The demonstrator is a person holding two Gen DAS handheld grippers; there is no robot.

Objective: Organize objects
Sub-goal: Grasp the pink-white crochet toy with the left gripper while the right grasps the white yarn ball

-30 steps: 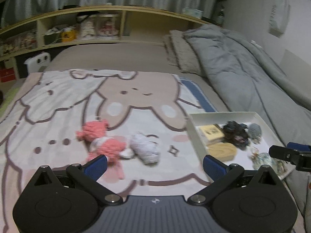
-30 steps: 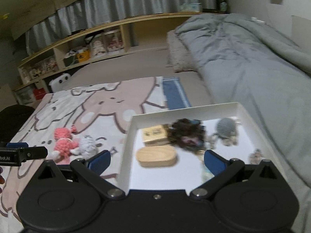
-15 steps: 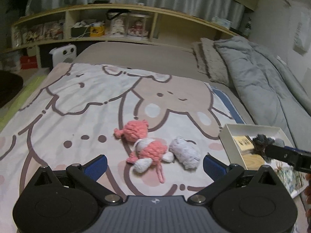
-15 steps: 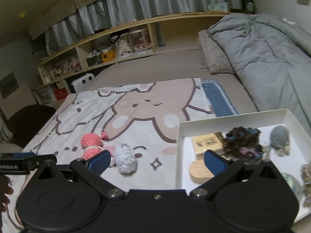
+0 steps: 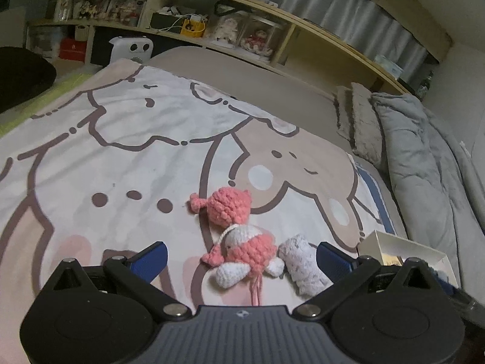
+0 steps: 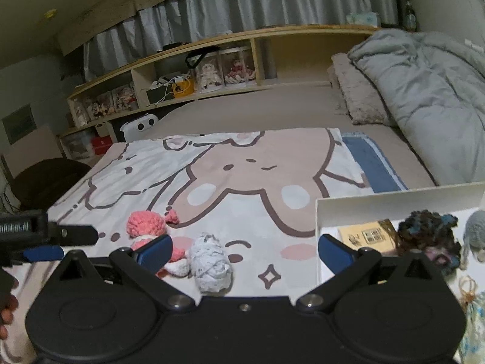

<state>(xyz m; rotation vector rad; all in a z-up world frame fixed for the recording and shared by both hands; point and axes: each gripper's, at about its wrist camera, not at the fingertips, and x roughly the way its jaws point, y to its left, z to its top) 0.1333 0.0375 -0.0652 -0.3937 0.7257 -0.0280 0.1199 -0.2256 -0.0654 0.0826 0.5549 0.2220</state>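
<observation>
Where a cartoon-printed blanket covers the bed, a wooden shelf and grey curtains run behind it, and a grey duvet is heaped far right of both claws. The left claw is released and empty; the pink crochet doll lies between its fingertips, the grey yarn bundle touching the doll on the right. The right claw is spread and empty, with the bundle just ahead. The white tray, right of it, is cut off; its small contents are hard to identify.
</observation>
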